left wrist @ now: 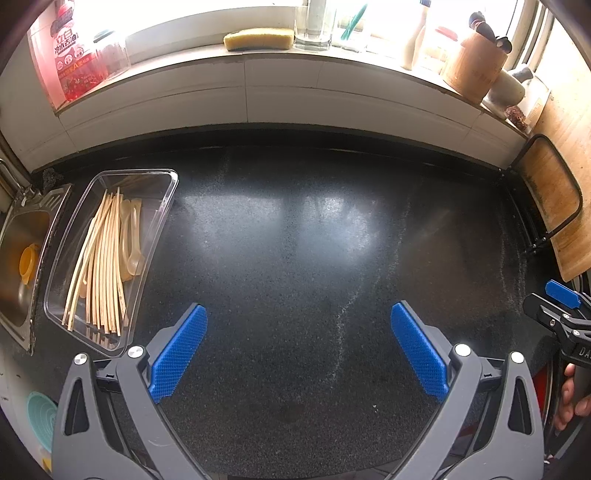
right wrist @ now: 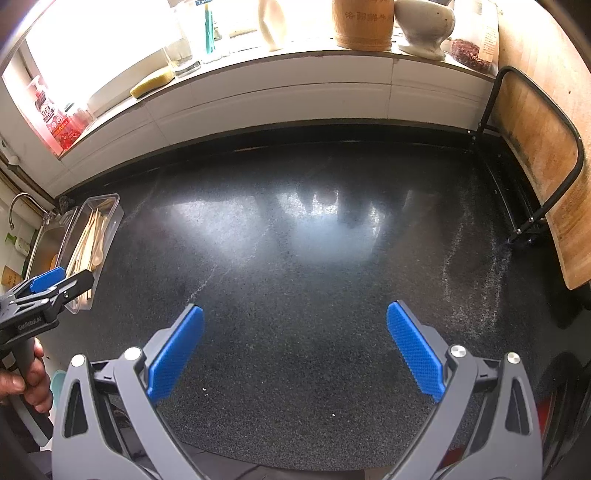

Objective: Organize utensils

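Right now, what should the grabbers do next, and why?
Probably pull both back and stop. The chopsticks and spoons already lie in the clear box, the counter shows no loose utensils, and the left gripper and right gripper are open, holding nothing.

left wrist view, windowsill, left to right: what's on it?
red detergent bottle → yellow sponge → clear glass → white bottle → wooden utensil holder → white mortar

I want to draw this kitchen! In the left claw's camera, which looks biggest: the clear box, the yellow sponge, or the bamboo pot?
Largest to smallest, as they look:
1. clear box
2. bamboo pot and yellow sponge: similar, too close to rank.
The box sits nearer the camera, so its real size is unsure.
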### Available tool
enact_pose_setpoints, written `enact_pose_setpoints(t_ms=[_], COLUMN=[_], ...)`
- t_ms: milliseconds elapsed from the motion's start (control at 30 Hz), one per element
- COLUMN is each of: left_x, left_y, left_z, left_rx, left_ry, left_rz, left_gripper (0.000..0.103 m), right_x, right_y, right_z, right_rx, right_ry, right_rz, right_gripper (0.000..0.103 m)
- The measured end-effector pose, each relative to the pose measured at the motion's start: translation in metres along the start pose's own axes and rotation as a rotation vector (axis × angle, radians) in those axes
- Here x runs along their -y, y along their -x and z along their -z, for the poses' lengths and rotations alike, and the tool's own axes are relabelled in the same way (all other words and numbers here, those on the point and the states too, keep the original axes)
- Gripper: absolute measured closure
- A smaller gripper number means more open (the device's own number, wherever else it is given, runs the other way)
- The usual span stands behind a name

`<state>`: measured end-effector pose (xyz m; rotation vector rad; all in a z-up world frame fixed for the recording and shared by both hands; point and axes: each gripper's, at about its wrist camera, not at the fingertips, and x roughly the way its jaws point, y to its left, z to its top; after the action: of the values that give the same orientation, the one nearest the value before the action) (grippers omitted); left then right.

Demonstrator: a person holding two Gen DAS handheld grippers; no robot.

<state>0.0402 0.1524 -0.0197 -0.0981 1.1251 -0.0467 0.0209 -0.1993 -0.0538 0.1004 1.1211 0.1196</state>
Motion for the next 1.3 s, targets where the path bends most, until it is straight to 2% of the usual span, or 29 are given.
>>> enact_pose_setpoints(t_ms=[1300], left_x=[0.0031], left_y=[-0.0078], left_z=[-0.0085], left_rx=[-0.017], left_ry=[0.009], left_rz=[-0.007], left_gripper=[0.006], right_x=[-0.0026], right_y=[-0.0058], right_z=[-0.0053], right_rx=[-0.008], right_ry=[0.015], right_rz=[-0.003], right_gripper=[0.007])
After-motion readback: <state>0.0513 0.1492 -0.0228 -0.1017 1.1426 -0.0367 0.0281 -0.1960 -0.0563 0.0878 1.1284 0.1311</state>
